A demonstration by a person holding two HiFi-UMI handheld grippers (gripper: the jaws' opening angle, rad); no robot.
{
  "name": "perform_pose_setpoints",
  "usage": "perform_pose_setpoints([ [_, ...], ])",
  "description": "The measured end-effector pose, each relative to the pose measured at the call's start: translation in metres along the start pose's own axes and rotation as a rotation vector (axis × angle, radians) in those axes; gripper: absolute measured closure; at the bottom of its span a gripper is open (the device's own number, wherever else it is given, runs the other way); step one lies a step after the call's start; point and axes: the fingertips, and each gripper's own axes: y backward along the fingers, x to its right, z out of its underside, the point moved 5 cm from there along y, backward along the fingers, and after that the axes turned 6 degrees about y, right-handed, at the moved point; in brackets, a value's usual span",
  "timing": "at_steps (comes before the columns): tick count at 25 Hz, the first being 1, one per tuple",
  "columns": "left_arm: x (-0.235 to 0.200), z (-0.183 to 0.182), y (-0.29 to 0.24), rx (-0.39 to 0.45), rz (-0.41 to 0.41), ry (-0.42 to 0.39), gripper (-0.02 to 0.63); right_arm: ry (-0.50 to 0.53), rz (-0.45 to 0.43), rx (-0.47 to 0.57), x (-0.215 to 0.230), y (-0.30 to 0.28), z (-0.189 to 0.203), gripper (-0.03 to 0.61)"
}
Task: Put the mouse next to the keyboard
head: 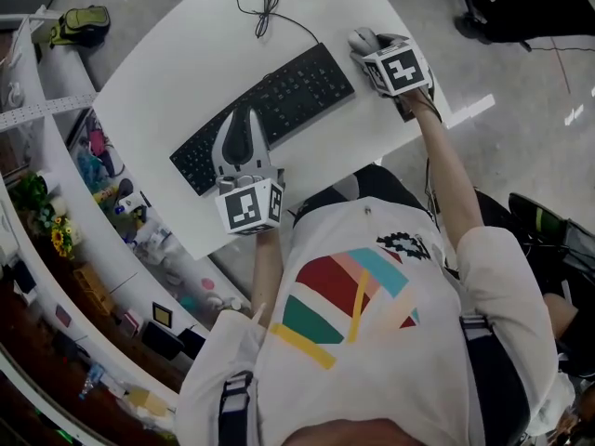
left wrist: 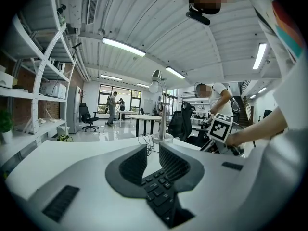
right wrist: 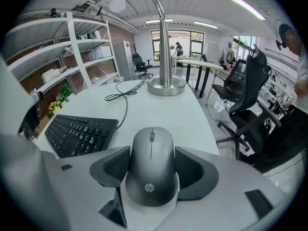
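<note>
Mouse (right wrist: 150,173) in right tool (right wrist: 152,159) lies along jaws, nose toward lamp (right wrist: 166,84).

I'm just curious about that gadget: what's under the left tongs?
The keyboard: its black keys show between the parted jaws of the left tongs. The tongs' body covers the keys right below it.

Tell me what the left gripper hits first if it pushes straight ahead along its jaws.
Likely the lamp base, straight ahead past the keyboard, with a thin cable lying just before it. The left gripper hovers open over the keys; depth is hard to judge.
</note>
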Motion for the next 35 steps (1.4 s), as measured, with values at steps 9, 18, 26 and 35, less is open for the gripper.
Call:
perform_pose_setpoints([
  [9,-0.006,-0.002,-0.004,0.002,-0.016,0.005,0.505,0.021,-0.001,0.005,0.001,-0.004,-0.001,0.282],
  [18,-0.005,0.0,0.001,0.008,-0.011,0.01,0.505,-0.066,-0.008,0.08,0.0,-0.003,0.002,0.282],
  [26,-0.004,-0.003,0.003,0.036,-0.026,0.018,0.505,-0.022,0.001,0.215,0.003,0.032,-0.031,0.282],
  [35,-0.004,-0.033,0.025,0.125,-0.038,0.029,0.505,-0.088,-0.086,0.662,-0.049,0.163,-0.098,0.496],
])
